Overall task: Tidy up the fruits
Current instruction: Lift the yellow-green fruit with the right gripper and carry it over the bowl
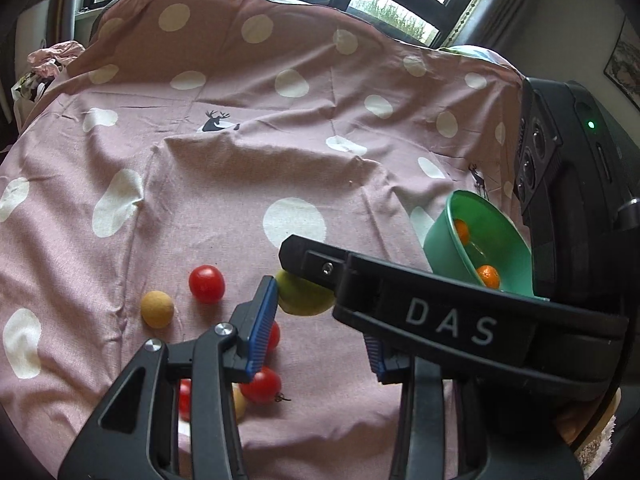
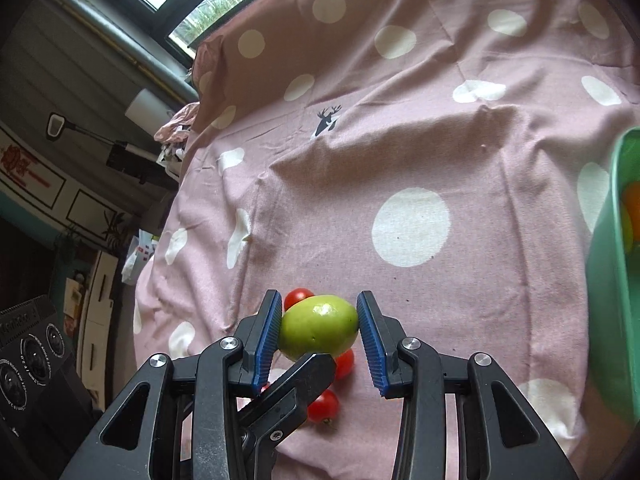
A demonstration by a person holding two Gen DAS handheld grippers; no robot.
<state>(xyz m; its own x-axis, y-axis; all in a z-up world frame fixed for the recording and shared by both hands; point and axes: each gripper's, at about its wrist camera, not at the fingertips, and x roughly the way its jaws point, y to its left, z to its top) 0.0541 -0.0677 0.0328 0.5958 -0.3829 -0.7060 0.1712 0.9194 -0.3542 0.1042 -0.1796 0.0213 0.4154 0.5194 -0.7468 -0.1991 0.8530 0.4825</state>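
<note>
Pink cloth [image 1: 240,168] with pale dots covers the whole surface. At its right side a green bowl [image 1: 440,240] tilts, with two small oranges [image 1: 488,276] inside. Right hand-held gripper [image 2: 318,330] is parted around a green fruit [image 2: 318,326]; its left pad touches, the right stands just clear. Left hand-held gripper [image 1: 320,340] gapes wide, holding nothing. Red tomatoes [image 1: 206,283] and a yellow fruit [image 1: 157,309] lie nearby.

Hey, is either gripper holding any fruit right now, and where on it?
The right gripper brackets the green fruit at its two ends, not clearly clamped. The left gripper holds nothing.
</note>
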